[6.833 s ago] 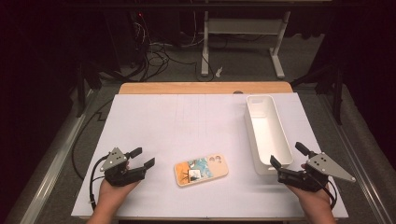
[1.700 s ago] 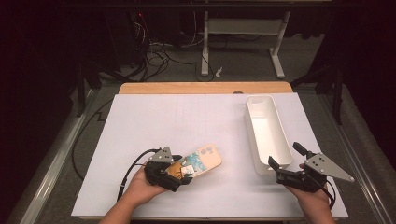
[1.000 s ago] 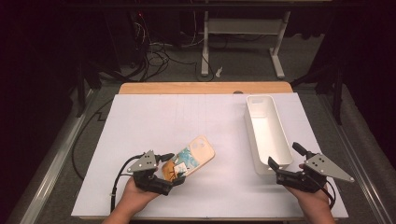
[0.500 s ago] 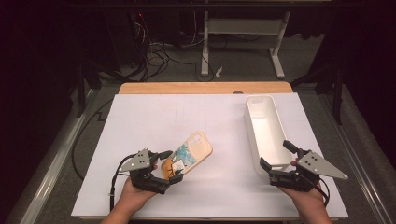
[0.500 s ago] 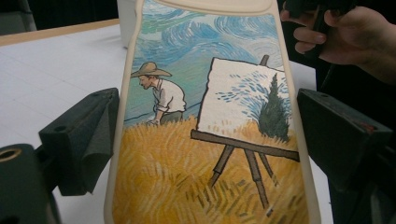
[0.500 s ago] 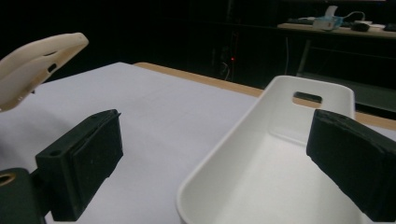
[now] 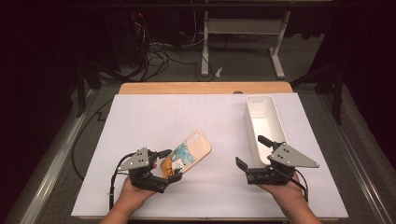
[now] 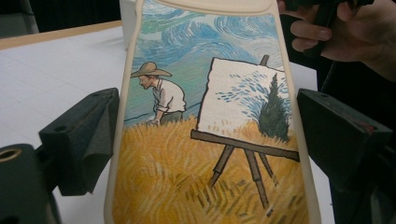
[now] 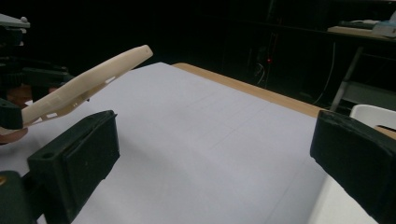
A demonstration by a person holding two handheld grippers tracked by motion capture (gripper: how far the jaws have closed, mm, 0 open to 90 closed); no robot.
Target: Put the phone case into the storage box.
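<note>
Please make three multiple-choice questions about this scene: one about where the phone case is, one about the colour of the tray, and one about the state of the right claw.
1. Where is the phone case?
A. In the left claw
B. Inside the tray
C. On the floor

2. What colour is the tray?
A. Red
B. White
C. Green

3. What state is the right claw in?
A. Shut on the case
B. Shut on the tray
C. Open, holding nothing

Answers: 1 A, the jaws grip its sides, its far end raised off the table; 2 B, plain white walls; 3 C, jaws wide apart over bare paper.
</note>
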